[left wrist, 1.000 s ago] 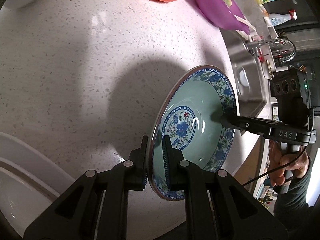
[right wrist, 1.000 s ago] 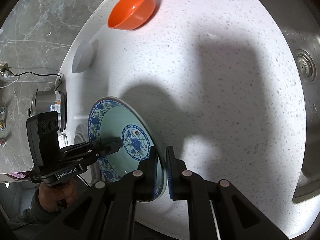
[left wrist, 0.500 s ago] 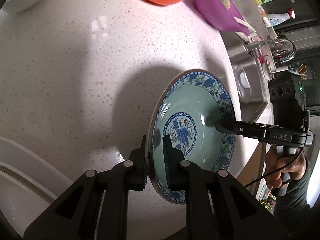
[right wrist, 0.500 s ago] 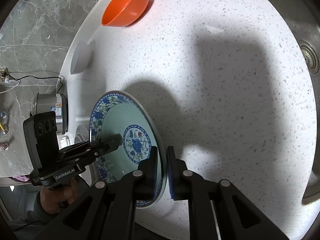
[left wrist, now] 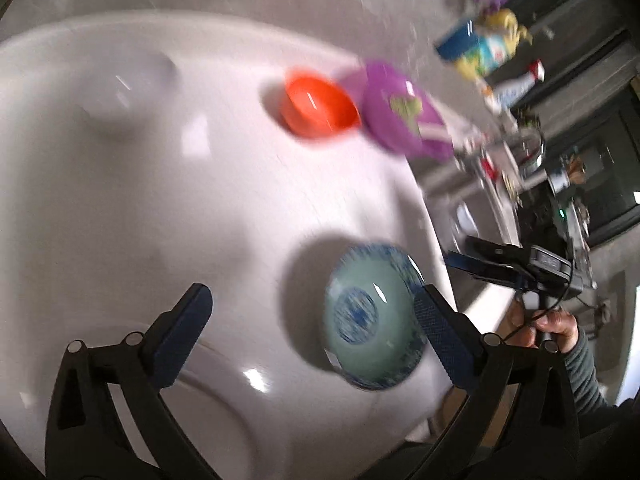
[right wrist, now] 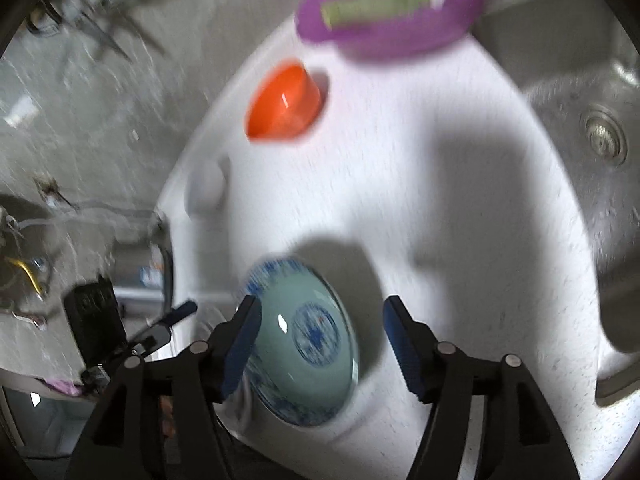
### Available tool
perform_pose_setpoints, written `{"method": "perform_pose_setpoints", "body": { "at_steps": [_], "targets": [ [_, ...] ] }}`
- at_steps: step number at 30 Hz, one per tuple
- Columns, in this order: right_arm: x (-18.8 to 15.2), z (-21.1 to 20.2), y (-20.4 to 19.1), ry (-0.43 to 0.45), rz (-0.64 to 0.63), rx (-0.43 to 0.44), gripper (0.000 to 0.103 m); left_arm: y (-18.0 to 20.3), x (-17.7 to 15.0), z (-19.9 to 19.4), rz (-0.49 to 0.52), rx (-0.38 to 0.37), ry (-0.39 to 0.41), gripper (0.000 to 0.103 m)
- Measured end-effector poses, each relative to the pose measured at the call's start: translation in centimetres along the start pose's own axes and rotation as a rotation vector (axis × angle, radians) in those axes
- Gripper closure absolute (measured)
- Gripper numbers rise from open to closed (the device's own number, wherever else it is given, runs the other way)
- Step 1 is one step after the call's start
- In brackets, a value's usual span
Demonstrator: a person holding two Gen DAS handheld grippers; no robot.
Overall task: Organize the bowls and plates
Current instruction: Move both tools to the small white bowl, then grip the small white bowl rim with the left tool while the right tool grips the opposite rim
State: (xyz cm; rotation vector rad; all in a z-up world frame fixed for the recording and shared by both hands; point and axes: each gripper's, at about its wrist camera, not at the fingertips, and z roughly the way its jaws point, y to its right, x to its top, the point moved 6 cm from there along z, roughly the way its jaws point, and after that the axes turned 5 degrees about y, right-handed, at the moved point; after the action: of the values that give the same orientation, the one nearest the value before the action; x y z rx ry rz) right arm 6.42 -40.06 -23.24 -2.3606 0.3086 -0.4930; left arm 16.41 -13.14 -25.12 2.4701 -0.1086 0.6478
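- Blue-patterned bowl (left wrist: 374, 316) sits on the counter (left wrist: 224, 184), w/ orange bowl (left wrist: 318, 106) at its 11 o'clock.
- We're letting go: left gripper (left wrist: 310, 322) and right gripper (right wrist: 320, 340) jaws opening, nothing clamped.
- Next, prob: grab the orange one.

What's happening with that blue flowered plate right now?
Both jaws opening, nothing gripped. Blue-rimmed plate released onto white counter. Orange bowl far off, path clear.

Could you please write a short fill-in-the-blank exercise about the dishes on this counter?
1. The bowl beside the purple dish is ____ in colour.
2. The floral plate has a blue and ____ pattern.
3. Beyond the counter's right side in the right wrist view lies a steel ____.

Answers: orange; green; sink
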Motion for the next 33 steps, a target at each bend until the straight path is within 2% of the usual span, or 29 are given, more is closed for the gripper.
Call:
{"method": "perform_pose_setpoints", "body": {
  "at_steps": [1, 3, 5, 7, 10, 13, 15, 18, 24, 29, 33],
  "targets": [
    [0.9, -0.9, -0.6, 0.062, -0.003, 0.023, 0.031, -1.1, 0.8, -1.1, 0.003, 0.019, 0.035, 0.001],
    [2.0, -1.8, -1.8, 0.129, -0.019, 0.042, 0.024, -3.8, 2.8, -3.3, 0.007, 0.062, 0.105, 0.001],
    [3.3, -1.7, -3.9, 0.178, -0.045, 0.061, 0.022, -7.2, 4.8, -4.9, -0.027, 0.126, 0.104, 0.001],
    [4.5, -0.7, -6.1, 0.188, -0.078, 0.079, 0.022, -9.6, 6.6, -6.0, -0.056, 0.146, 0.098, 0.001],
    [6.0, 2.1, -9.4, 0.159, -0.103, 0.111, 0.022, -13.8, 9.5, -6.6, -0.085, 0.215, 0.089, 0.001],
    [7.6, 5.4, -12.3, 0.119, -0.114, 0.105, 0.022, -17.2, 11.5, -6.0, -0.119, 0.207, 0.075, 0.001],
    [8.4, 7.8, -14.0, 0.086, -0.135, 0.08, 0.034, -18.6, 12.3, -4.2, -0.122, 0.227, 0.037, 0.001],
    [9.4, 12.4, -16.5, 0.032, -0.163, 0.025, 0.04, -20.8, 13.5, -1.6, -0.133, 0.224, -0.01, 0.002],
    [10.5, 19.1, -18.2, -0.038, -0.165, -0.011, 0.041, -23.5, 14.6, 2.6, -0.121, 0.241, -0.051, 0.002],
    [10.8, 23.3, -18.4, -0.076, -0.178, -0.057, 0.041, -24.5, 15.9, 5.1, -0.108, 0.211, -0.08, 0.003],
    [10.7, 25.4, -17.9, -0.114, -0.163, -0.066, 0.044, -24.9, 16.1, 6.7, -0.112, 0.176, -0.099, 0.019]
  ]
}}
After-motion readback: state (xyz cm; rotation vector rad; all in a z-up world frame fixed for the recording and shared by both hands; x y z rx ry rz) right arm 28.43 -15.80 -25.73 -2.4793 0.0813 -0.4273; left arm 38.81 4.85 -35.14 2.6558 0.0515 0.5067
